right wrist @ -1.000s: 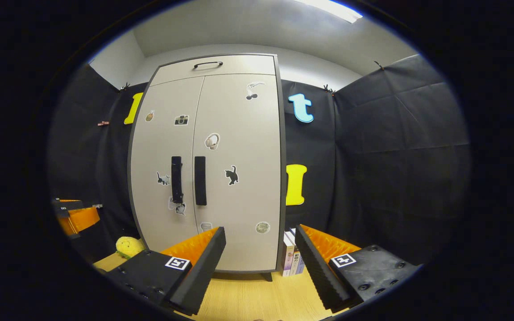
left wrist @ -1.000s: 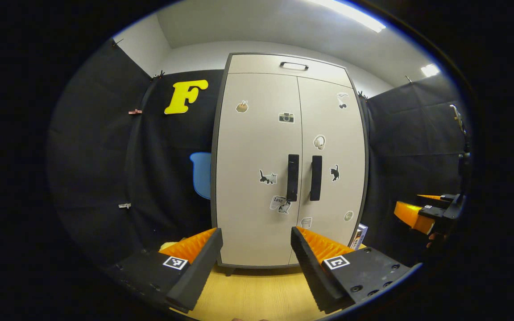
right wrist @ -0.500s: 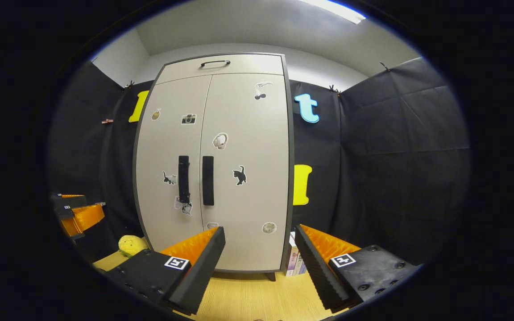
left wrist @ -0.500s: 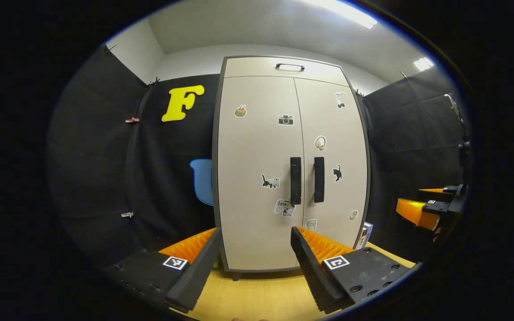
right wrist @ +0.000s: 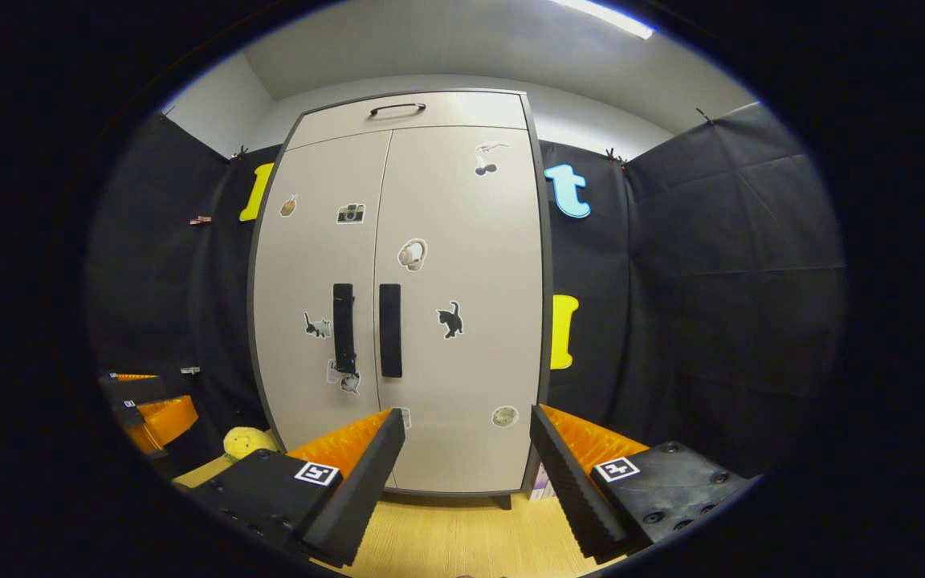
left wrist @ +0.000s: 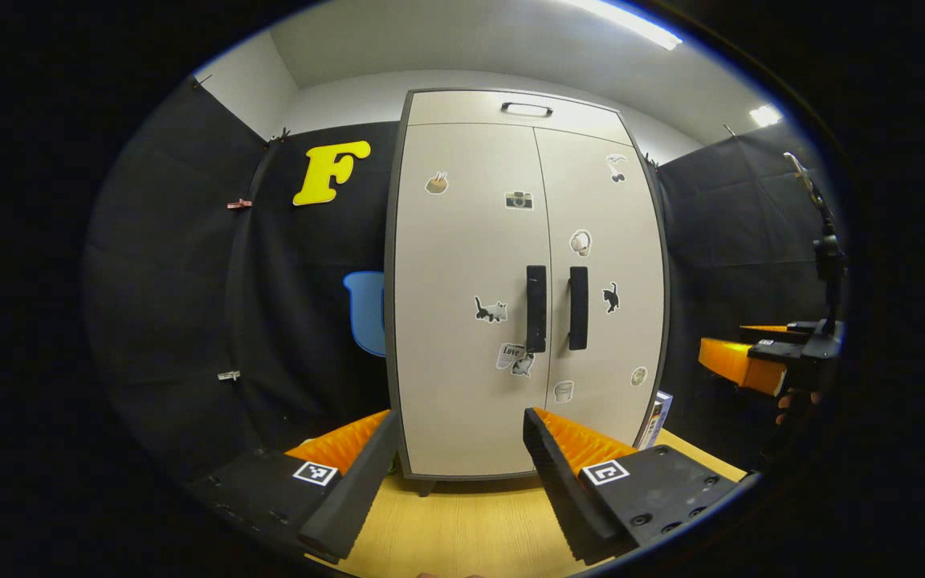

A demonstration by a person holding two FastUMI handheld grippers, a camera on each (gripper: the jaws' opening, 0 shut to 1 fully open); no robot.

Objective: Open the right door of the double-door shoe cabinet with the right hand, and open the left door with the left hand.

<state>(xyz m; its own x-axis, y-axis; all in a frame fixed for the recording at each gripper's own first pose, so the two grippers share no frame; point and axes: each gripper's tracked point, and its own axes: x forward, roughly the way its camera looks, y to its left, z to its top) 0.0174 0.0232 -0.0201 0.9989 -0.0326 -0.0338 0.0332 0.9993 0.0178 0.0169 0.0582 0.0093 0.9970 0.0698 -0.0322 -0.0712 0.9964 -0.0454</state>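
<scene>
Cabinet, two doors shut, two handles

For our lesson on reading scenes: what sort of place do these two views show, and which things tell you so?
Probably a staged recording booth, not a real home. A pale shoe cabinet covered in stickers stands on a wooden table, black cloth hangs behind it as the wall, and the open left gripper faces the shut doors.

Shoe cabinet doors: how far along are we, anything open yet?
Nothing is done: both doors of the shoe cabinet are closed. In hand is the approach, with the right gripper and left gripper open, short of the right handle and left handle. Both grasps and pulls remain.
</scene>
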